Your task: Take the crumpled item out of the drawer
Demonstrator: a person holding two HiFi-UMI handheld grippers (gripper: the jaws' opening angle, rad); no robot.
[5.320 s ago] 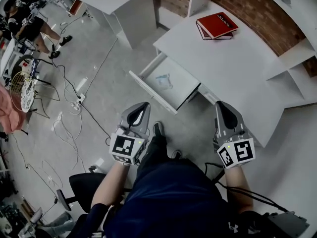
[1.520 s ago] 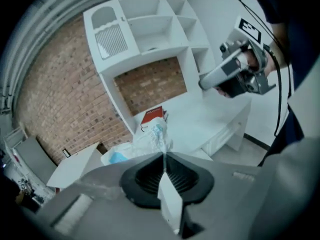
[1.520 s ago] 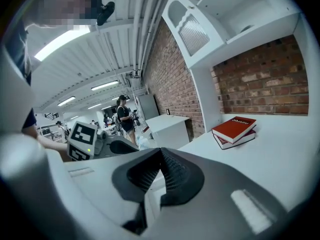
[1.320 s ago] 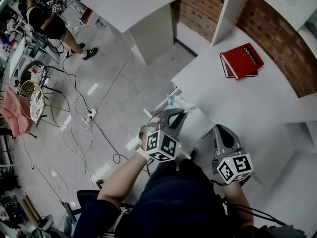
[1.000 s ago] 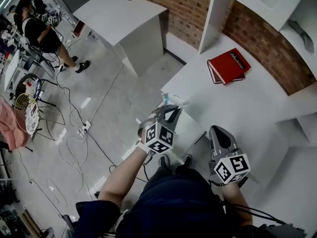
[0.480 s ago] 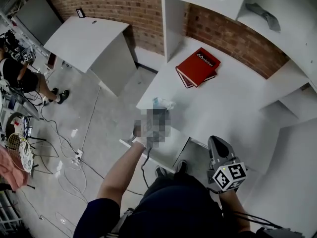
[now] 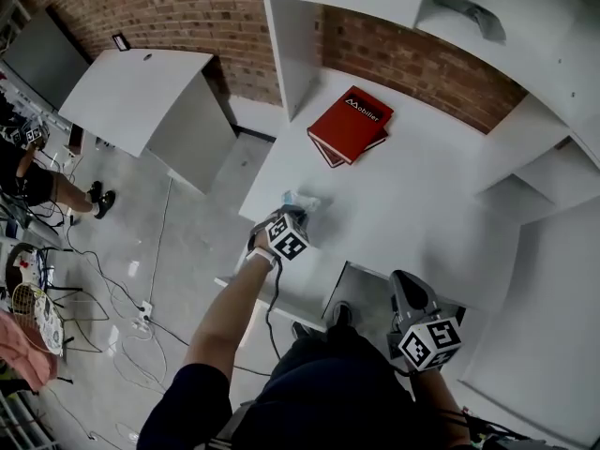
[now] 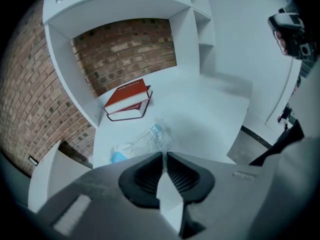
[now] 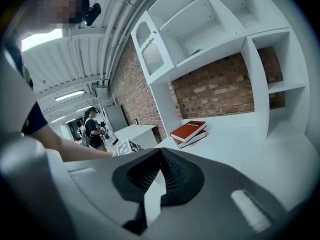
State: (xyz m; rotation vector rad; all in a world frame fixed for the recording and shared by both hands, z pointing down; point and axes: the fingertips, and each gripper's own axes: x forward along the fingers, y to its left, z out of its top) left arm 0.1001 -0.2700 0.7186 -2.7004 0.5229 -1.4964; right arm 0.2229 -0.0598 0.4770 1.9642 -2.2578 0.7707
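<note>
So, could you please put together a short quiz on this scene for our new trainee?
1. Where is the crumpled item? A) in the drawer B) on the desk top C) on the floor
2. True or false: the red books touch the crumpled item.
3. What is between the right gripper's jaws?
Key: 1 B, at the tips of the left gripper, whose jaws are opening. 2 False, bare desk lies between them. 3 Nothing, they are shut.
</note>
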